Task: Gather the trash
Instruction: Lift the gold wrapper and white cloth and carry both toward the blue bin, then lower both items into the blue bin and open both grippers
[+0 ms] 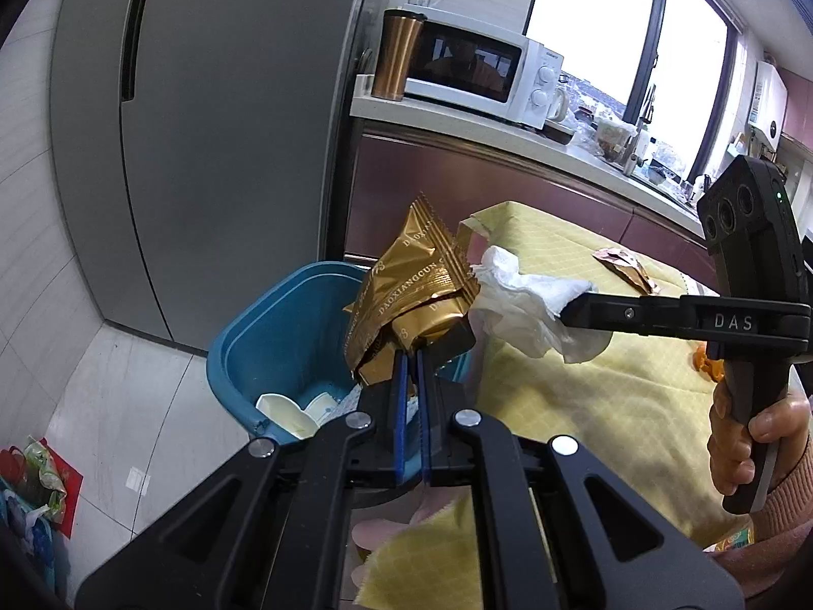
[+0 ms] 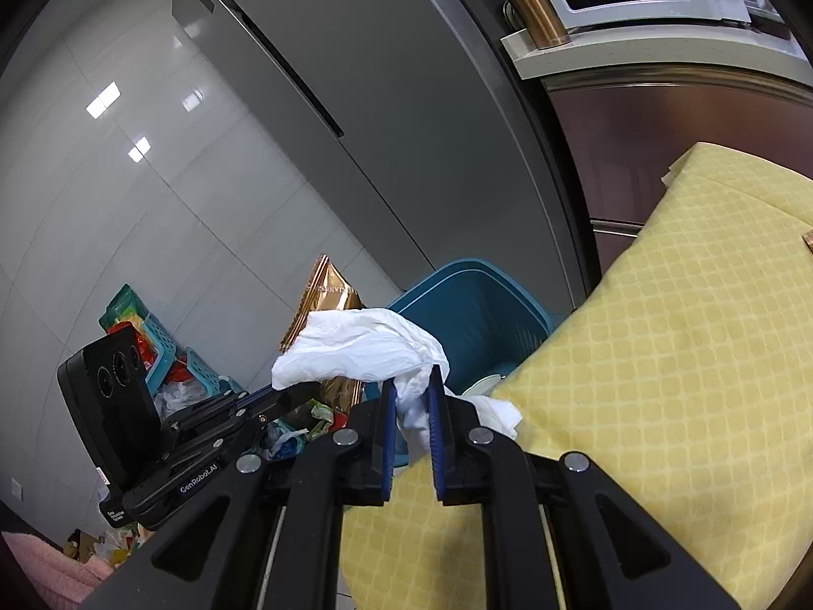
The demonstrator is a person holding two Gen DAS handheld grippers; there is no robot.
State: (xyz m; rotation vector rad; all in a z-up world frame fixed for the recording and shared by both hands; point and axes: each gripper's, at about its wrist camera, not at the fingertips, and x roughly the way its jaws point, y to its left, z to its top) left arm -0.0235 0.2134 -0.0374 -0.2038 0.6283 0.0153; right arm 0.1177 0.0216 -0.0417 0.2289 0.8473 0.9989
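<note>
A gold snack wrapper (image 1: 411, 295) is clamped in the closed left tool (image 1: 411, 356), held over the blue trash bin (image 1: 284, 335) at ten o'clock of the yellow-clothed bench (image 1: 584, 386). At the wrapper's three o'clock, a crumpled white tissue (image 2: 366, 345) is pinched by the right tool (image 2: 410, 381), just beside the bin's rim. Another wrapper (image 1: 625, 264) is seen lying on the bench at one o'clock.

My glossy gold foil wrapper (image 1: 411, 279) crinkled beside the soft, crumpled white paper tissue (image 1: 523, 300); the smooth blue plastic bin (image 1: 284, 315) looked matt, the yellow checked tablecloth (image 1: 584, 381) woven.
</note>
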